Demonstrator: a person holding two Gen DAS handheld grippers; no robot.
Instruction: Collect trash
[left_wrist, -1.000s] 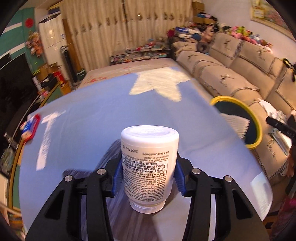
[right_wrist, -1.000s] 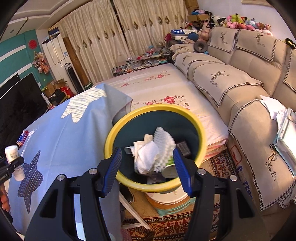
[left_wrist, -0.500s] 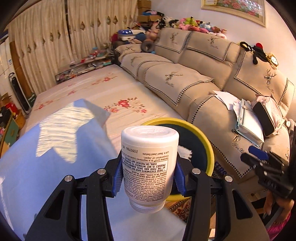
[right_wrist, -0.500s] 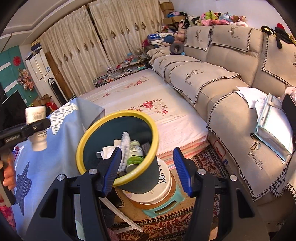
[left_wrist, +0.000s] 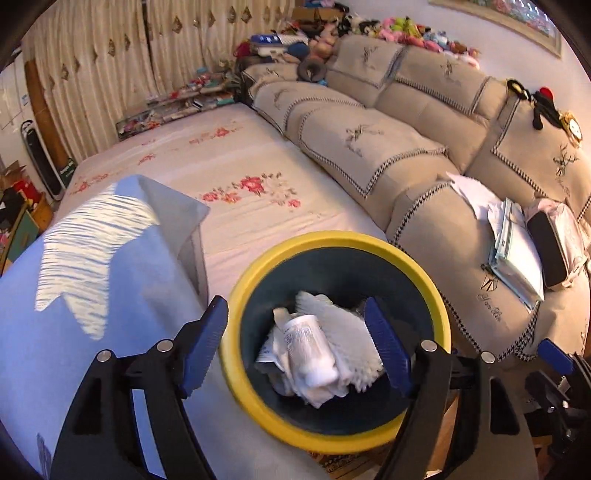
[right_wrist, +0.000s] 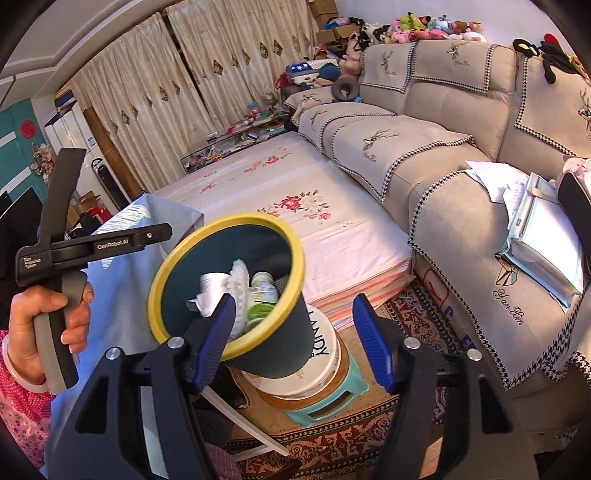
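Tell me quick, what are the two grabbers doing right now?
Left gripper: jaws opening, empty; the white bottle lies in the yellow-rimmed bin.
Right gripper: jaws opening, pads not pressing the bin.

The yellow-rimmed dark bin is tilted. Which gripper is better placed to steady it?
Probably the right gripper: jaws opening astride the bin wall. The left gripper, jaws opening and empty, hovers above it.

place: home living room | shown by: beige sofa (left_wrist: 406, 147), curtains (right_wrist: 207, 85), plush toys (right_wrist: 424, 27)
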